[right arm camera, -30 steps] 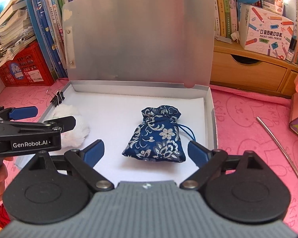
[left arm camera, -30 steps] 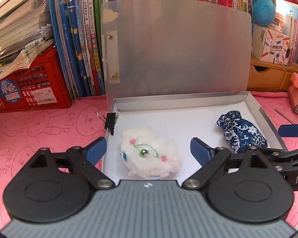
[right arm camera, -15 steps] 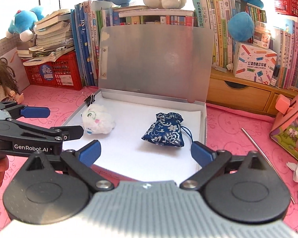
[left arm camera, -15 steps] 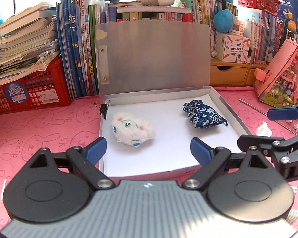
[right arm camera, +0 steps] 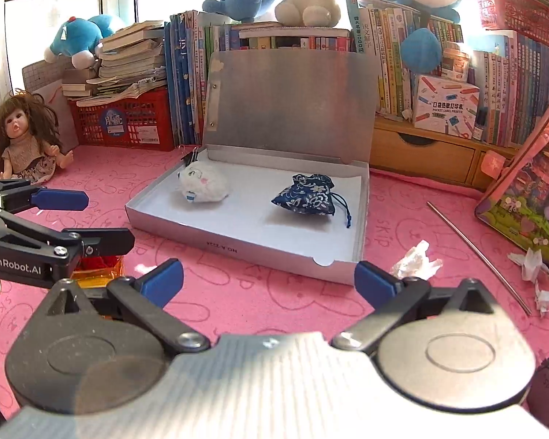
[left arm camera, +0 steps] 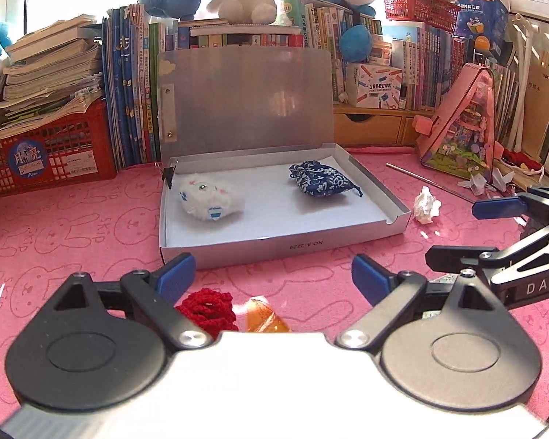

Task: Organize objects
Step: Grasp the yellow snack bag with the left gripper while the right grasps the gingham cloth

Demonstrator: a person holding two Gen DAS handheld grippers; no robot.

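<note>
An open silver box (left arm camera: 274, 247) (right arm camera: 238, 247) lies on the pink mat, its lid upright against the books. Inside, a white plush toy (left arm camera: 208, 197) (right arm camera: 203, 184) lies at the left and a blue floral pouch (left arm camera: 322, 183) (right arm camera: 305, 195) at the right. My left gripper (left arm camera: 272, 274) (right arm camera: 88, 219) is open and empty, in front of the box. A red knitted cord (left arm camera: 206, 309) and an orange transparent piece (left arm camera: 265, 316) lie just under it. My right gripper (right arm camera: 269, 280) (left arm camera: 475, 232) hovers near the box's front right corner, its jaws opening with nothing between them.
Crumpled white paper (left arm camera: 426, 205) (right arm camera: 413, 265) lies right of the box, with a metal rod (right arm camera: 479, 252) and a pink toy house (left arm camera: 461, 135) beyond. A red crate (left arm camera: 47, 150), upright books and plush toys line the back. A doll (right arm camera: 22, 135) sits far left.
Both grippers have pulled back from over the box to the mat in front of it. The plush toy and pouch stay inside. The right jaws have spread a little wider.
</note>
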